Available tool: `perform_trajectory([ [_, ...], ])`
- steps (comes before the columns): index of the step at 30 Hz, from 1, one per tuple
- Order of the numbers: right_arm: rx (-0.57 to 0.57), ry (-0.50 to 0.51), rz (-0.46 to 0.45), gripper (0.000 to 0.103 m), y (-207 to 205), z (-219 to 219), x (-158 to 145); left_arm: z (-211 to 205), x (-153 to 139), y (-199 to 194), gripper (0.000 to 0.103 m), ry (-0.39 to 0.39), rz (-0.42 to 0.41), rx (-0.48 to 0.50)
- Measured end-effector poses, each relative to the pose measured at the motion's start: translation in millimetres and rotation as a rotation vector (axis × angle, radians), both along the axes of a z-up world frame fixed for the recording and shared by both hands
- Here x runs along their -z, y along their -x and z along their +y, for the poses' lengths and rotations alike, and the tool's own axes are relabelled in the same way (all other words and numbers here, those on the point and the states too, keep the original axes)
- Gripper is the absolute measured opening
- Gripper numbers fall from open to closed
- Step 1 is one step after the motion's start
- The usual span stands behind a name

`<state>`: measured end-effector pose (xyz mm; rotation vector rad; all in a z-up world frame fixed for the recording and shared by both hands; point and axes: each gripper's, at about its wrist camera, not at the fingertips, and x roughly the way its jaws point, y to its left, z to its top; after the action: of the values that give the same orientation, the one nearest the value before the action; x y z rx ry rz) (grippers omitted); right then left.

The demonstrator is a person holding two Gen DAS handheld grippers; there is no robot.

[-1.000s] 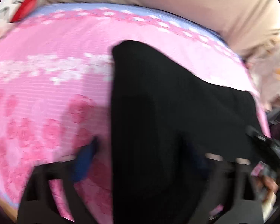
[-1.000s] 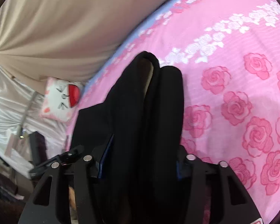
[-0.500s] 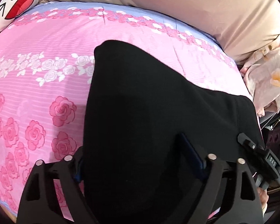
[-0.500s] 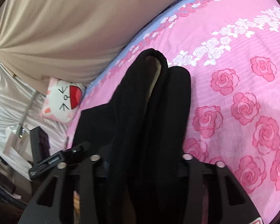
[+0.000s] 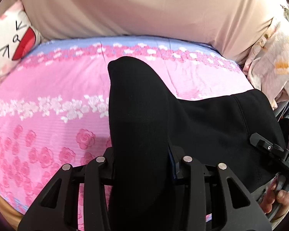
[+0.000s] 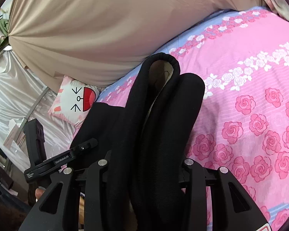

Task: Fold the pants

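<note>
The black pants (image 5: 136, 104) lie on a pink rose-print bed sheet (image 5: 48, 125). My left gripper (image 5: 142, 154) has a thick bunch of the black cloth between its jaws, which are closing and squeeze it; the fingertips are hidden under the fabric. In the right wrist view the pants (image 6: 163, 105) rise in two rolled folds with a pale lining showing between them. My right gripper (image 6: 144, 159) is shut on these folds. Between the two grips the cloth hangs slack over the sheet (image 6: 260, 96).
A beige curtain (image 5: 144, 5) runs along the far side of the bed. A white cat-face cushion (image 5: 11, 44) lies at the far left corner, and a floral pillow (image 5: 275, 67) at the right. A hand (image 5: 275, 200) grips the other tool's handle. Silver cloth (image 6: 13, 88) hangs beside the bed.
The left jaws have closed from wide open onto the pants, gathering the flat cloth into a narrow bunch. Both grippers have risen, lifting the fabric off the sheet.
</note>
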<state>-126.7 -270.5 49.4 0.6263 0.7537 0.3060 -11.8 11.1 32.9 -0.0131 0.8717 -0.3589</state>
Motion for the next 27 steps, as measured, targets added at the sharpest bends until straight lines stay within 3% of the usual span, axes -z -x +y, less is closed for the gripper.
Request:
perform_trajectory([
  [16,-0.013,0.007,-0.078,0.036,21,16,-32,10,-32,28,0.037,-0.030,-0.090,0.012],
  [27,-0.054,0.060,-0.283,0.036,-2,16,-104,22,-101,24,0.038,0.006,-0.291,0.024],
])
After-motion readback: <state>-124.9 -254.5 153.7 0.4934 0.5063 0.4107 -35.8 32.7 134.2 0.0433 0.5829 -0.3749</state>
